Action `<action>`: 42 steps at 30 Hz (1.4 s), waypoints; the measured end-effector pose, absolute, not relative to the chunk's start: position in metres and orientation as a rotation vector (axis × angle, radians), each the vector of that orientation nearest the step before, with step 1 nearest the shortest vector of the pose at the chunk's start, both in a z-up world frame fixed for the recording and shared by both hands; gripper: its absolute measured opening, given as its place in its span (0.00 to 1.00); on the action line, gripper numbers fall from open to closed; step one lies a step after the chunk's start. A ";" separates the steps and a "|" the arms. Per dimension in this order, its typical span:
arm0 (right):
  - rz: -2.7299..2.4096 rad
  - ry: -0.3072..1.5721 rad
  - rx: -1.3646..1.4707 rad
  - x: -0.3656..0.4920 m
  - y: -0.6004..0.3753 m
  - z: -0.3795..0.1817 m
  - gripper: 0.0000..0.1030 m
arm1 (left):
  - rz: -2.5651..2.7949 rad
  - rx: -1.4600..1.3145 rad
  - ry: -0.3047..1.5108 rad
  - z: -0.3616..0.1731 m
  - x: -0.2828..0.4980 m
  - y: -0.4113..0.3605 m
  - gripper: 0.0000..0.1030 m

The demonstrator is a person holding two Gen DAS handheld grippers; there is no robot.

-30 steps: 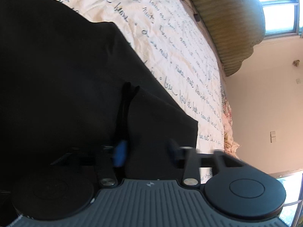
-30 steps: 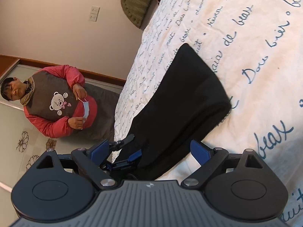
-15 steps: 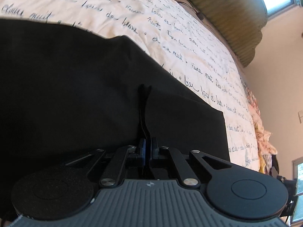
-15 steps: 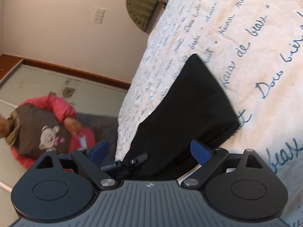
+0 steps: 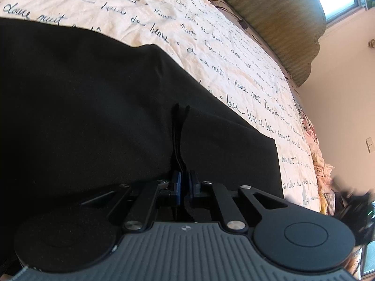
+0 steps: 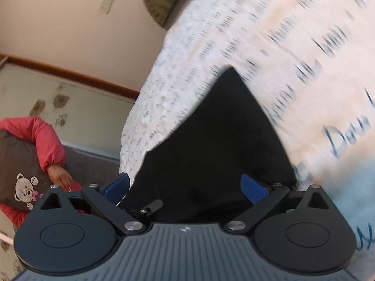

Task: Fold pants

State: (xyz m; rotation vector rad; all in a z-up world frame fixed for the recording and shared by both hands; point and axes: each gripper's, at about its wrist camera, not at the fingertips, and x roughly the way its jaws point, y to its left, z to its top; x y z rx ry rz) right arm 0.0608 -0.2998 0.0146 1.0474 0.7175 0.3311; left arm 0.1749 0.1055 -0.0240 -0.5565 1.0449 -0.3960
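Black cloth fills most of what we see: the soft black pants [image 5: 98, 121] lie folded on the cream bedspread with blue handwriting [image 5: 211, 53], near the side edge of the bed. Our left gripper [image 5: 184, 182] has its blue pads drawn in narrow, with only a slim gap between them. They have just been opening a little, and a thin ridge of black cloth stands up between them. We cannot tell for sure if the pads press on that ridge now, because everything there is so dark. Our right gripper [image 6: 187, 185] is spread wide and has just opened a bit more. It sits over the end of the pants [image 6: 211, 145] close to the bed's edge, and nothing is held in it. This view is blurry. A person in a pink sleeve [image 6: 44, 138] sits off beside the bed, well away from the pants. We think the fold is mostly made and we are letting go. If the left pads are not clear of the ridge when we pull away, the cloth could drag and the fold could come undone. The pants lie near the edge, so a tug could also slide them off the bed.
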 end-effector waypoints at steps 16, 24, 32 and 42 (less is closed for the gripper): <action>0.485 0.878 0.922 0.187 -0.223 0.014 1.00 | -0.168 -0.483 0.803 0.017 0.092 0.153 0.53; 0.711 0.934 0.253 0.260 -0.137 0.055 0.98 | -0.039 -0.388 0.702 0.024 0.079 0.170 0.68; 0.767 0.977 -0.074 0.272 -0.088 0.028 0.34 | -0.029 -0.314 0.691 0.013 0.073 0.175 0.76; 0.826 0.962 -0.143 0.270 -0.082 0.026 0.12 | -0.065 -0.218 0.668 -0.003 0.073 0.158 0.96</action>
